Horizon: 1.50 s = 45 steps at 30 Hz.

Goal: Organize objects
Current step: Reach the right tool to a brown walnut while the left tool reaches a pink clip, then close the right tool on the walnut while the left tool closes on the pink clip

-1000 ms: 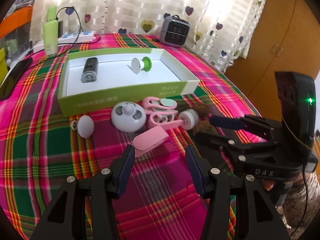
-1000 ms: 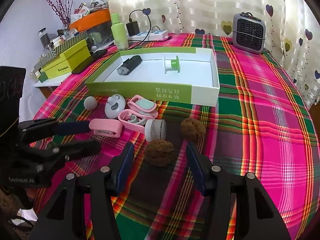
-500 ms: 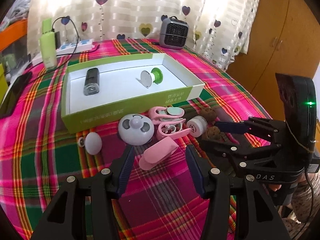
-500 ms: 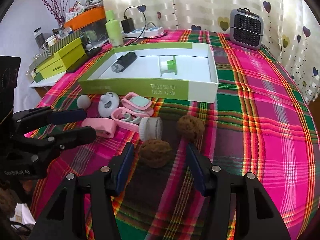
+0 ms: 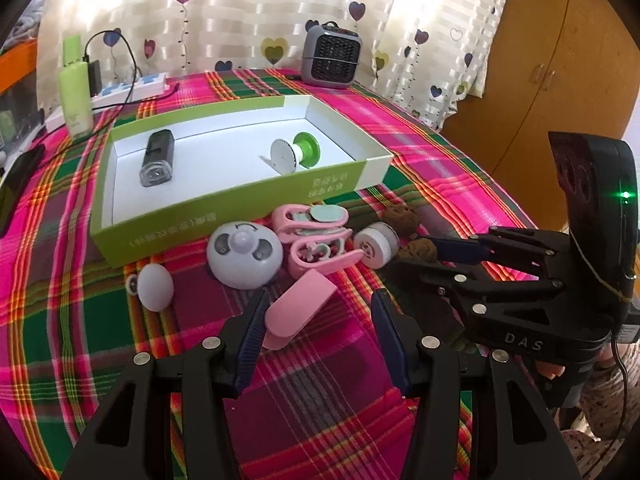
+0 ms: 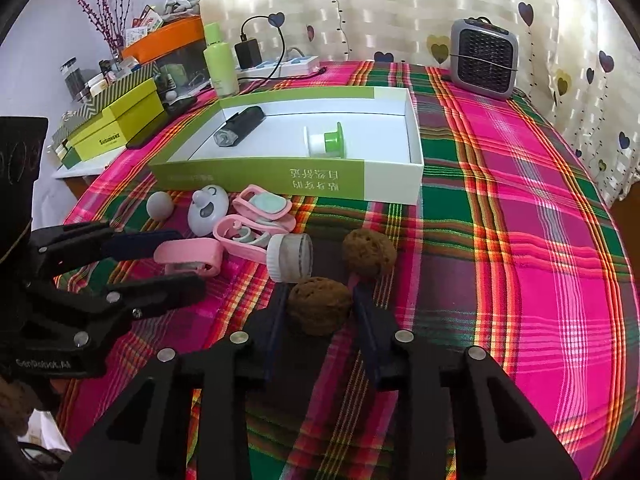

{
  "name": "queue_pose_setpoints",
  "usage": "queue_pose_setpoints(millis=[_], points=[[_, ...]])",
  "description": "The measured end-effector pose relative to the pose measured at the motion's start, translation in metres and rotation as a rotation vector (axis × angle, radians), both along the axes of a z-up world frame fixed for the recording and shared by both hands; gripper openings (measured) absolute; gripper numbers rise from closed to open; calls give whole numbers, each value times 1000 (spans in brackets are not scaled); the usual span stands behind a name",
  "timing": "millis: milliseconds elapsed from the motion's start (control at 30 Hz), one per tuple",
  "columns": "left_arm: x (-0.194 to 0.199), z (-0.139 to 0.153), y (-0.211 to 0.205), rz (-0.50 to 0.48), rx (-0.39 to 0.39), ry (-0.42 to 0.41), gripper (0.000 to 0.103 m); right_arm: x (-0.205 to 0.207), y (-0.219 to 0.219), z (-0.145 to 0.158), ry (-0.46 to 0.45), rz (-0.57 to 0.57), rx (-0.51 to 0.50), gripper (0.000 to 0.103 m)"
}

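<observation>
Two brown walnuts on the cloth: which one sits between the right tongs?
The nearer walnut, between the closing right tongs. The other walnut lies farther back, beside the white jar.

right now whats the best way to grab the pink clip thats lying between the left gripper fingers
Take the pink clip across its two long flat sides, near the middle. It lies flat on the tablecloth, its long axis roughly along the left gripper, whose open jaws flank it, so come straight forward and down from the near side.
</observation>
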<state>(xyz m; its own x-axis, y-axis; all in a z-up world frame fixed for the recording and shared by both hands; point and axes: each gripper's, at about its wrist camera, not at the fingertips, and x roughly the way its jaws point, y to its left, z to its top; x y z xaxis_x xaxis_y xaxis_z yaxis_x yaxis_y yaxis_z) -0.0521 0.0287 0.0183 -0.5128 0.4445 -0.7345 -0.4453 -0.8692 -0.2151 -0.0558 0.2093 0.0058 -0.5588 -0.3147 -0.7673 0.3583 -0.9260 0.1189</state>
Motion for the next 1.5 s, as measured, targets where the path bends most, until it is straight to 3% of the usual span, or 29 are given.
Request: queue_pose_setpoints(millis=[300, 600, 1233, 1500], points=[[6, -2, 9, -10, 1, -11, 52, 2, 5, 0, -2, -6, -6, 34], [-2, -7, 9, 55, -20, -15, 50, 4, 8, 0, -3, -9, -10, 34], [-5, -8, 15, 85, -75, 2, 16, 5, 8, 0, -4, -8, -16, 34], [-6, -7, 14, 96, -71, 2, 16, 5, 9, 0, -4, -7, -16, 34]])
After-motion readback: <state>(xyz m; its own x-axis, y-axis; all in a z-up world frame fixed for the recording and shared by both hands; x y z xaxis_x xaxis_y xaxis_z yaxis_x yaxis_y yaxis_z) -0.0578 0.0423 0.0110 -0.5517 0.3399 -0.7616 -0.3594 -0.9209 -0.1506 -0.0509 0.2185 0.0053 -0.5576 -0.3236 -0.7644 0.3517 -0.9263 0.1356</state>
